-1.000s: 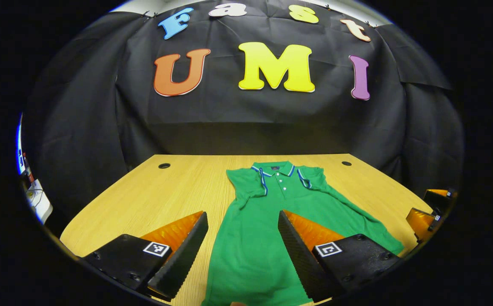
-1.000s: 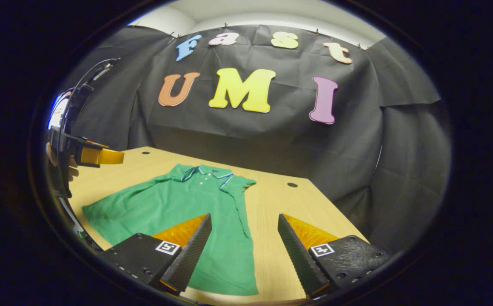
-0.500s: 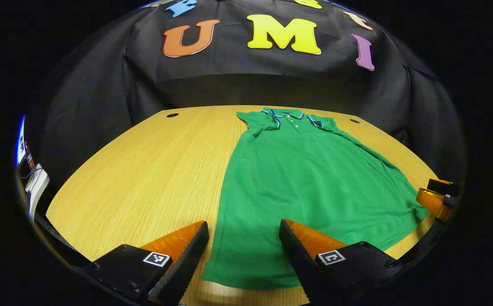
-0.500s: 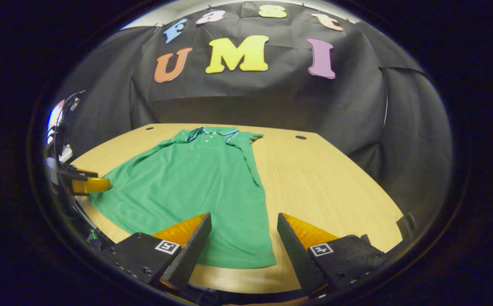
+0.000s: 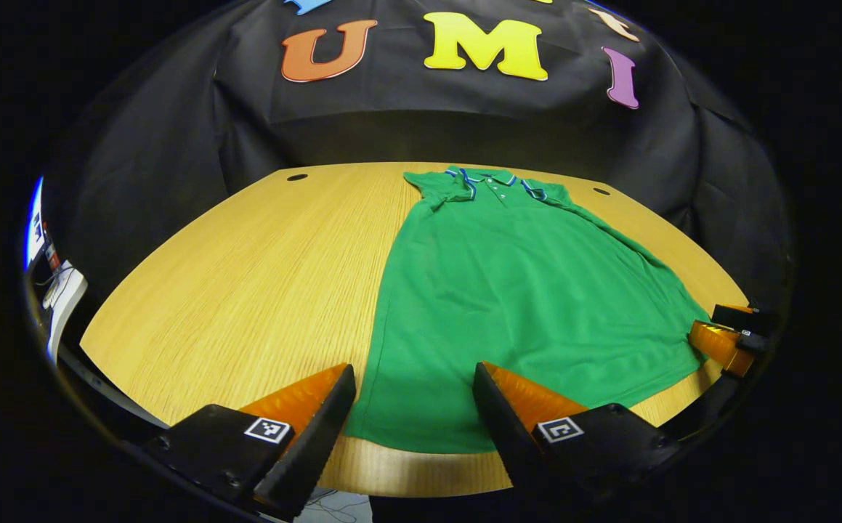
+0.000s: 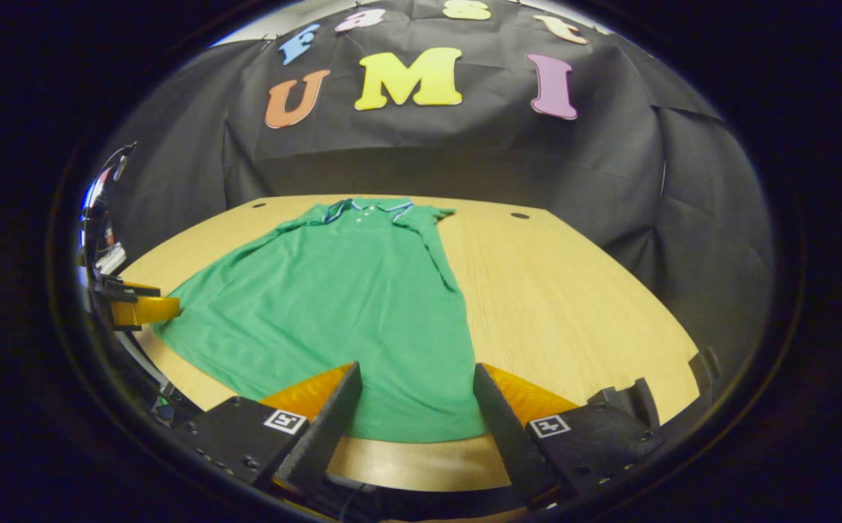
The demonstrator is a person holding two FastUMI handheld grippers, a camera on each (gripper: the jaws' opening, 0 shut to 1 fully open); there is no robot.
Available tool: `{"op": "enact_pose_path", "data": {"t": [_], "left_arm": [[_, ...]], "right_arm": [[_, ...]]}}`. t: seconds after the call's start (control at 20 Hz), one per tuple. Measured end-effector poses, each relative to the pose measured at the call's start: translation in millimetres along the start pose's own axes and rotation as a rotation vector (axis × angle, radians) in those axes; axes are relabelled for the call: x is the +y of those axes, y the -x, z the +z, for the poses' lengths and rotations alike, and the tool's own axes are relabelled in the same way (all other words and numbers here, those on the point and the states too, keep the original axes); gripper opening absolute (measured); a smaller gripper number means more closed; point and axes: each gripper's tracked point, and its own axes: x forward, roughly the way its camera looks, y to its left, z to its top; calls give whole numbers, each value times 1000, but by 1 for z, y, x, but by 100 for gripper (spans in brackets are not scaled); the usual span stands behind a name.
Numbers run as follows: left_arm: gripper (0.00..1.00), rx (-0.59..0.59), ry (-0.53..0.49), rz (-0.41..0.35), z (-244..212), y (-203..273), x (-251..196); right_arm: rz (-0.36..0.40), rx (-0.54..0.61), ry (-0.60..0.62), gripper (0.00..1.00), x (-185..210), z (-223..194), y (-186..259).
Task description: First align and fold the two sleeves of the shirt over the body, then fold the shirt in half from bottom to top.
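I am holding both tongs spread over the green shirt's (image 5: 522, 290) hem: left gripper (image 5: 413, 407), right gripper (image 6: 417, 403), shirt lying flat on the table (image 5: 246, 276).

Polo shirt (image 5: 522, 290): solid green body and sleeves. Collar (image 5: 490, 174) green, edged with blue and white stripes; the placket carries small white buttons. Table (image 5: 261, 276): light yellowish wood-grain pattern, with dark round grommet holes (image 5: 296, 176) near the far edge. Booth wall: black cloth.
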Motion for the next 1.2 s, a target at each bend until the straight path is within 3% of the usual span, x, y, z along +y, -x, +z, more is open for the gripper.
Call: {"op": "enact_pose_path", "data": {"t": [0.2, 0.25, 0.6, 0.65, 0.7, 0.85, 0.95, 1.1, 1.15, 1.2], "left_arm": [[98, -10, -3, -6, 1, -2, 0], [94, -12, -4, -7, 1, -3, 1], [66, -21, -1, -15, 5, -6, 0], [60, -23, -8, -21, 4, -6, -2], [56, -25, -12, -27, 4, -6, -3], [30, -49, -44, -37, 7, -10, -9], [23, -65, -49, -39, 12, -18, -12], [11, -87, 0, -56, 20, -26, -17], [10, -97, 6, -68, 23, -28, -18], [8, -107, 21, -63, 25, -30, -16]], "right_arm": [[-27, 9, -18, 99, -10, 2, 2], [-19, 15, -25, 95, -9, 1, 1], [-18, 6, -37, 99, -12, 5, -3], [-2, 13, -34, 92, -3, 4, -4], [1, 0, -25, 77, 1, 5, -6], [41, -21, -7, 33, 18, 8, -12], [45, -35, -4, 7, 21, 12, -17], [68, -26, -65, 8, 21, 16, -20], [71, -24, -66, 1, 19, 17, -19], [67, -25, -47, 0, 18, 19, -20]]}}
